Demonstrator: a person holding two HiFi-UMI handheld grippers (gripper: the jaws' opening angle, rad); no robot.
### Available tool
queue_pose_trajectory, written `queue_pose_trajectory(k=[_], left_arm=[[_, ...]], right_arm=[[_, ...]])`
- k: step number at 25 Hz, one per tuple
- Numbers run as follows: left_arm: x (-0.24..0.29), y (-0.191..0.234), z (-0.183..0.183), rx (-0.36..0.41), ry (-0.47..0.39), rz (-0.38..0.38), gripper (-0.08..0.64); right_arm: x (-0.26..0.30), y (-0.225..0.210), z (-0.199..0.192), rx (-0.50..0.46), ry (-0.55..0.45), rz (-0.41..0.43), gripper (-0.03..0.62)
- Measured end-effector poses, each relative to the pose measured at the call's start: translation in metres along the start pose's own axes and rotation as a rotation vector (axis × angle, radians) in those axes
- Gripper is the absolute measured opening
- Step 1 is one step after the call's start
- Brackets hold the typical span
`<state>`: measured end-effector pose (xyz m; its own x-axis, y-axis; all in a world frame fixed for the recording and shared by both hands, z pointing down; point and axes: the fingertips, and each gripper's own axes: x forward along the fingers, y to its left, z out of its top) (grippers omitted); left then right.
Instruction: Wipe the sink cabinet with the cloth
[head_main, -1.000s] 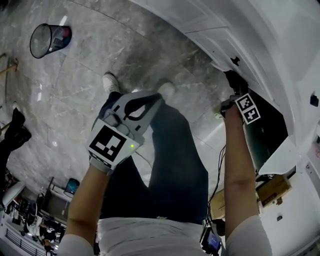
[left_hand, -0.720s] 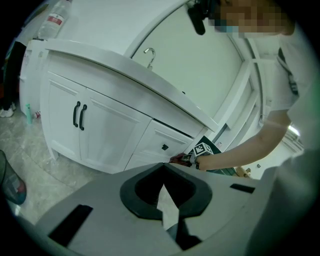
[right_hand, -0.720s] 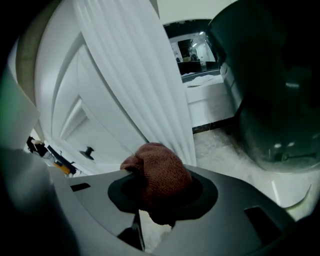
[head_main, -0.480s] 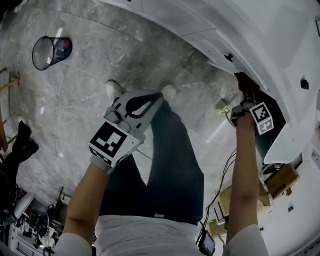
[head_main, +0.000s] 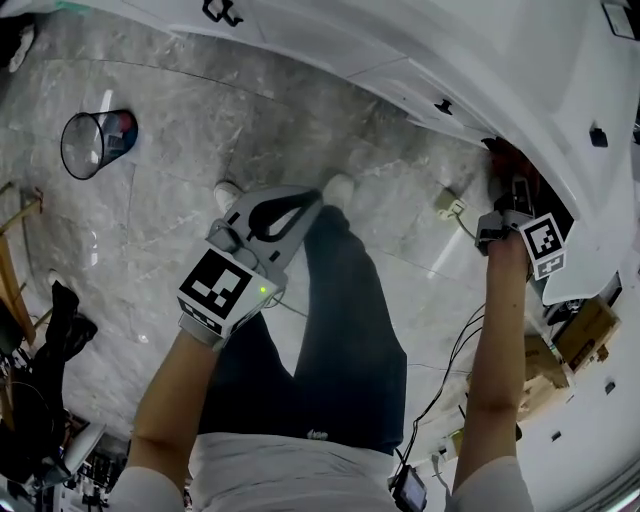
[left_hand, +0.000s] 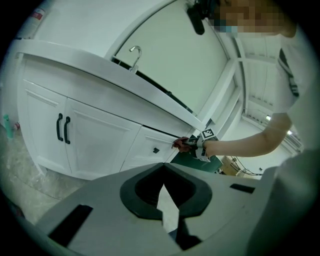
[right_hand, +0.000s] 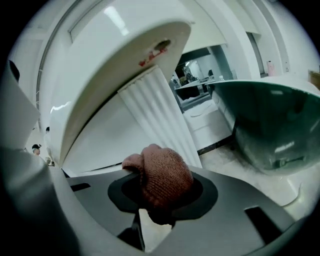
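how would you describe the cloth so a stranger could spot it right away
Find the white sink cabinet; at its right end the right gripper is held up to its front. The cloth is the reddish-brown knitted wad pinched in its jaws, the only soft, warm-coloured thing against all that smooth white.

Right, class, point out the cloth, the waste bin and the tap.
cloth (right_hand: 162, 179), right gripper view, middle of the bunched fabric.
waste bin (head_main: 76, 150), head view, its mesh wall.
tap (left_hand: 134, 47), left gripper view, its curved top.
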<state>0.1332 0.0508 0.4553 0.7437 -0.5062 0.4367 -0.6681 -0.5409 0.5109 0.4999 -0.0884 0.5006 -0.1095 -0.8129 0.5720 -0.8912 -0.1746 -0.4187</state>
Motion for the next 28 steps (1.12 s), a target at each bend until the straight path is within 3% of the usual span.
queue_pose_trajectory(k=[8,28], left_arm=[[-0.006,0.012,0.002,0.003,-0.005,-0.031,0.011],[-0.062,0.061,-0.006,-0.046,-0.068,0.029,0.011]], right_arm=[[-0.002,0.023,0.007,-0.026,-0.058,-0.018,0.132],[0.045,0.169,-0.045,-0.080,0.005,0.145,0.130]])
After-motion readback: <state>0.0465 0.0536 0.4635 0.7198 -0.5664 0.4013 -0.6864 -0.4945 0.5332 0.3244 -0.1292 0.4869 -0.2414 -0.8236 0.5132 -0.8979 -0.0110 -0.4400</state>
